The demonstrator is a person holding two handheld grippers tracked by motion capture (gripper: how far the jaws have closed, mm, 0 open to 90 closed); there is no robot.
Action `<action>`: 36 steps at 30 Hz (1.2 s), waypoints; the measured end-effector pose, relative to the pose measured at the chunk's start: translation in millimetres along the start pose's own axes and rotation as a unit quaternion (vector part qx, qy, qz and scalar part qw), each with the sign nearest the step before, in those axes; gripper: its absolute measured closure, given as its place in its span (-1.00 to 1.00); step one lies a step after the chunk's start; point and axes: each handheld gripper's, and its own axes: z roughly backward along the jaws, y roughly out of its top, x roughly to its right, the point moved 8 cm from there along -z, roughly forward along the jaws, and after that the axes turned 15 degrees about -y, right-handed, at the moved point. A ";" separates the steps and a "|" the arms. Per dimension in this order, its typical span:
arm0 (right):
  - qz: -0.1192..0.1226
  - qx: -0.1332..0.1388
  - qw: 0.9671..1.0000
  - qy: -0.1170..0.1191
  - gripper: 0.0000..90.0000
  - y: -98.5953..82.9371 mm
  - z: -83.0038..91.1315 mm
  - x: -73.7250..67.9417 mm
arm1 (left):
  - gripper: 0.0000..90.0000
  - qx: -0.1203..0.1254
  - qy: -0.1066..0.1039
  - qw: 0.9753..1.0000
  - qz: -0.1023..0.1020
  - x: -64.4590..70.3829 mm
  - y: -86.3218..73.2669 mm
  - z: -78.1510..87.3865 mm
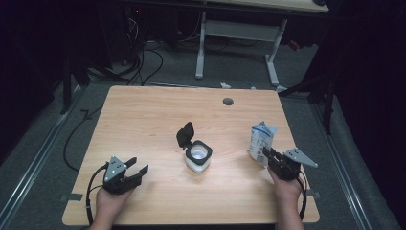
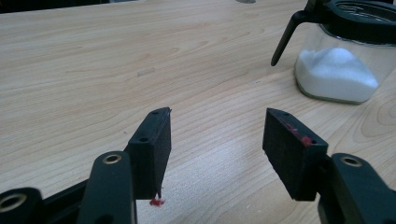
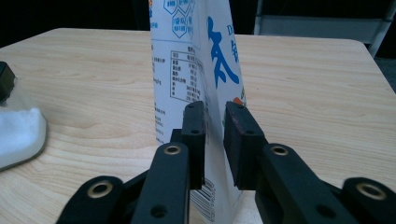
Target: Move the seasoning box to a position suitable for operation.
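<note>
Now: right gripper (image 1: 266, 155) pinches paper packet (image 1: 262, 137) at 3 o'clock; glass jar (image 1: 198, 156), lid up, holds white powder; left gripper (image 1: 136, 167) jaws wide.

The left gripper (image 2: 217, 140) hangs low over the worktop (image 2: 116, 60), its two black fingers (image 2: 152, 144) spread wide apart with only bare wood between them; a bit of red shows at the lower tip of the left one and a red smear runs along the top edge of the right one. At the upper right stands a clear jar (image 2: 341, 70) with a heap of white powder inside and a black rim, well beyond the fingers. A black lid (image 2: 286, 39) hangs open off the jar's left side, slanting down toward the wood.
</note>
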 end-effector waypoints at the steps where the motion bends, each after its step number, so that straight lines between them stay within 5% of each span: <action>1: -0.001 0.001 1.000 -0.001 0.71 0.3 -0.1 -0.3 | -0.06 0.000 0.000 1.000 0.000 -0.2 -0.2 0.1; 19: -0.013 0.000 1.000 -0.008 0.23 3.9 -1.1 0.2 | -0.05 -0.004 0.000 1.000 -0.001 0.3 -0.6 -0.3; 36: 0.002 -0.002 1.000 -0.016 0.07 6.3 -2.0 -1.4 | -0.02 -0.007 0.007 1.000 -0.006 0.7 -0.3 0.1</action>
